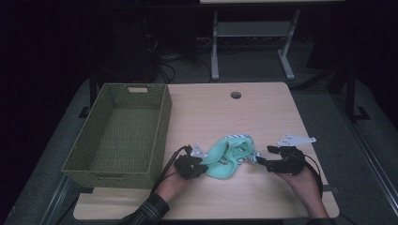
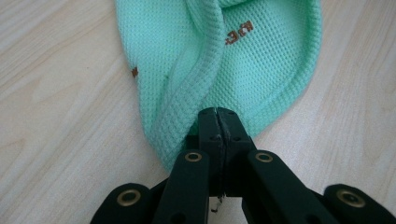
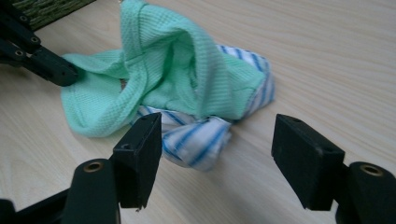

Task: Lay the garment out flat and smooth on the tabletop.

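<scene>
Sitting bare, green basket [image 1: 117, 136], left gripper [image 1: 202, 168] pinching mint garment [image 1: 223, 159], right gripper [image 1: 259, 162] agape.

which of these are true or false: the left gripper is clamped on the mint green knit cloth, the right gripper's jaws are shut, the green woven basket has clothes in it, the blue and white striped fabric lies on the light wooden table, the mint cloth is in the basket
1. The left gripper is clamped on the mint green knit cloth. True.
2. The right gripper has its jaws shut. False: they stand apart, nothing pressed between them.
3. The green woven basket has clothes in it. False: its floor is bare.
4. The blue and white striped fabric lies on the light wooden table. True.
5. The mint cloth is in the basket. False: it lies on the table, right of the basket.
</scene>
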`<act>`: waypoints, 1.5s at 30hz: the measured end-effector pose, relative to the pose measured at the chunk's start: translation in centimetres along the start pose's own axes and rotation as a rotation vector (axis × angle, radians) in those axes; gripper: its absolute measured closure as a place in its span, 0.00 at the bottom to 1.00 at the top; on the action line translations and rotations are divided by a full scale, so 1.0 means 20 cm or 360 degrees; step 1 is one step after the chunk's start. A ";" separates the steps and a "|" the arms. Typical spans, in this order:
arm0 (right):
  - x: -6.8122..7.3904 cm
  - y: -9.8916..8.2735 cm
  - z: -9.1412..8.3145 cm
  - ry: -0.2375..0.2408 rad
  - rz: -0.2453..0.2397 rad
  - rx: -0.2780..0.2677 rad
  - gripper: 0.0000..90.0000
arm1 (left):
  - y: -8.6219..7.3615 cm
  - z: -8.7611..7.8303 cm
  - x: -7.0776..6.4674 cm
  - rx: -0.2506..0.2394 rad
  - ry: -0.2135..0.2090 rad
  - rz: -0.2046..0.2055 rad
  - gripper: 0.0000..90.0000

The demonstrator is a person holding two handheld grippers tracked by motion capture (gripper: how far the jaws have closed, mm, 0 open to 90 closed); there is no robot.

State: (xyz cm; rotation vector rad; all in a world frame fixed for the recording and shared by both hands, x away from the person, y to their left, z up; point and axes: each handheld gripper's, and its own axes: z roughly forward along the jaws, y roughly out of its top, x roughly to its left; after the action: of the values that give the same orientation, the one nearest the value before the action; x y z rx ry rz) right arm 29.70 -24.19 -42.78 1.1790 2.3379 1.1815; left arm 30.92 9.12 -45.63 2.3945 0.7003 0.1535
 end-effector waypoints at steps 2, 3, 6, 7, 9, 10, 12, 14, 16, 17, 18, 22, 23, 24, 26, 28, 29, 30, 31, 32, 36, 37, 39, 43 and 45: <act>0.01 0.01 0.03 0.0012 0.0000 0.0028 0.37 | 0.00 0.00 0.00 0.0001 0.0000 0.0001 0.99; 0.02 0.01 0.04 0.0033 0.0003 0.0031 0.38 | 0.00 0.00 0.00 0.0000 -0.0002 0.0000 0.99; 0.03 0.01 0.09 0.0061 0.0021 0.0070 0.40 | 0.00 0.00 0.00 -0.0004 -0.0010 -0.0004 0.99; 0.03 0.01 0.11 0.0061 0.0023 0.0077 0.41 | 0.00 0.00 0.01 -0.0003 -0.0012 -0.0005 0.99; 0.02 0.00 0.14 0.0050 0.0046 0.0118 0.42 | 0.00 0.00 0.01 -0.0003 -0.0013 -0.0005 0.99; 0.02 0.00 0.16 0.0055 0.0048 0.0131 0.44 | 0.00 0.00 0.01 -0.0001 -0.0013 -0.0003 0.99; 0.01 -0.01 0.19 0.0061 0.0070 0.0166 0.49 | 0.00 0.00 0.01 0.0002 -0.0012 0.0000 0.99; 0.01 -0.03 0.21 0.0039 0.0063 0.0166 0.58 | 0.00 0.00 0.01 0.0004 -0.0014 0.0000 0.99; 0.01 -0.03 0.22 0.0032 0.0064 0.0191 0.67 | 0.00 0.00 0.01 0.0003 -0.0017 -0.0001 0.99; 0.00 -0.04 0.21 0.0031 0.0054 0.0197 0.72 | 0.00 0.00 0.01 0.0002 -0.0019 -0.0003 0.99; -0.01 -0.03 0.21 0.0029 0.0050 0.0189 0.75 | 0.00 0.00 0.01 0.0002 -0.0021 -0.0005 0.99; -0.01 -0.02 0.18 0.0020 0.0038 0.0127 0.88 | 0.00 0.00 0.01 0.0007 -0.0026 -0.0007 0.99; -0.01 -0.01 0.18 0.0015 0.0037 0.0120 0.89 | 0.00 0.00 0.01 0.0007 -0.0028 -0.0006 0.99; -0.01 -0.01 0.17 0.0012 0.0036 0.0115 0.90 | 0.00 0.00 0.01 0.0007 -0.0030 -0.0006 0.99; -0.02 0.01 0.15 0.0015 0.0028 0.0104 0.91 | 0.00 0.00 0.02 0.0007 -0.0033 -0.0012 0.99; -0.02 0.04 0.13 0.0010 0.0020 0.0076 0.92 | 0.00 0.00 0.01 0.0002 -0.0032 -0.0018 0.99; -0.02 0.06 0.11 0.0005 0.0009 0.0065 0.92 | 0.00 0.00 0.01 0.0001 -0.0033 -0.0020 0.99; -0.03 0.07 0.11 0.0005 0.0006 0.0066 0.92 | 0.00 0.00 0.01 -0.0001 -0.0031 -0.0020 0.99; -0.03 0.08 0.10 0.0004 -0.0005 0.0060 0.92 | 0.00 0.00 0.01 0.0002 -0.0030 -0.0017 0.99; -0.03 0.10 0.09 0.0004 -0.0002 0.0051 0.93 | 0.00 0.00 0.01 0.0001 -0.0031 -0.0016 0.99; -0.04 0.14 0.06 -0.0023 -0.0013 0.0031 0.93 | 0.00 0.00 0.01 0.0010 -0.0033 -0.0010 0.99; -0.04 0.15 0.04 -0.0033 -0.0014 0.0019 0.93 | 0.00 0.00 0.01 0.0011 -0.0034 -0.0008 0.99; -0.05 0.18 0.02 -0.0057 -0.0019 0.0009 0.93 | 0.00 0.00 0.01 0.0001 -0.0031 -0.0015 0.99; -0.08 0.25 -0.03 -0.0111 -0.0047 -0.0028 0.93 | 0.00 0.00 0.01 -0.0010 -0.0029 -0.0018 0.99; -0.10 0.28 -0.05 -0.0131 -0.0052 -0.0039 0.93 | 0.00 0.00 0.01 0.0000 -0.0030 -0.0008 0.99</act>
State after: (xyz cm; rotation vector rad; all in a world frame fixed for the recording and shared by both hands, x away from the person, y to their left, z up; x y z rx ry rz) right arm 33.49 -24.38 -38.09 1.1543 2.2669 1.1260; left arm 31.08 9.24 -45.60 2.3909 0.6976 0.1290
